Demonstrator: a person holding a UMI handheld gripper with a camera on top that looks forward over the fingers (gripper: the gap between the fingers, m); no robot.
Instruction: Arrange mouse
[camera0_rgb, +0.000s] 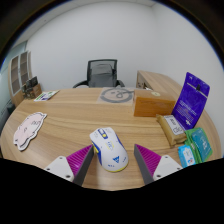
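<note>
A white computer mouse (109, 146) with blue and yellow accents rests on the wooden table (70, 112), between and slightly ahead of my fingers. My gripper (112, 163) is open, with a gap on each side of the mouse. The left finger's pad (74, 160) and the right finger's pad (150, 158) stand wide apart, and neither touches the mouse.
A cat-shaped pad (29, 131) lies to the left. A wooden box (153, 103), a purple packet (191, 100), and teal packets (193, 147) stand to the right. A white ring-shaped item (117, 94) lies farther back. An office chair (101, 73) stands behind the table.
</note>
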